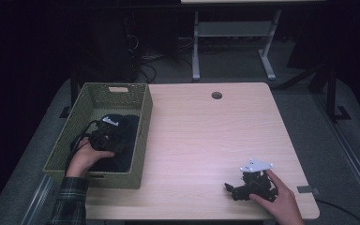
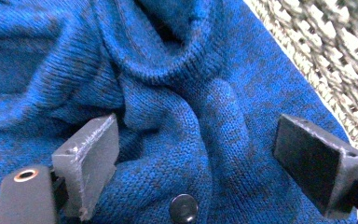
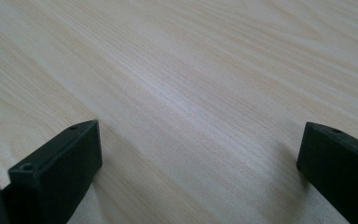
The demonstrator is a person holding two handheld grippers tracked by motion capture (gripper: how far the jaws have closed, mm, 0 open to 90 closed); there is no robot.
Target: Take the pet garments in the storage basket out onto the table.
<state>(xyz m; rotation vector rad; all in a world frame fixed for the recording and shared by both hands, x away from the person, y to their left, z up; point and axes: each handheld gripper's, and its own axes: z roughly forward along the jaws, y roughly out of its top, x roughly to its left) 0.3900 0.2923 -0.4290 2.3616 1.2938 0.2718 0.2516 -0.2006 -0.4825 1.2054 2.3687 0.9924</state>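
Observation:
A blue knit garment lies crumpled inside the woven olive basket at the table's left. My left gripper is down in the basket over it. In the left gripper view the jaws stand open, one on each side of a raised fold of the blue knit, with a dark button near the bottom. My right gripper rests low on the wooden table near the front right corner, open, with only bare wood between its jaws.
The basket wall runs close along the right of the left gripper view. A round cable hole sits near the table's far edge. Beyond the table stand a white desk frame and cables on the floor.

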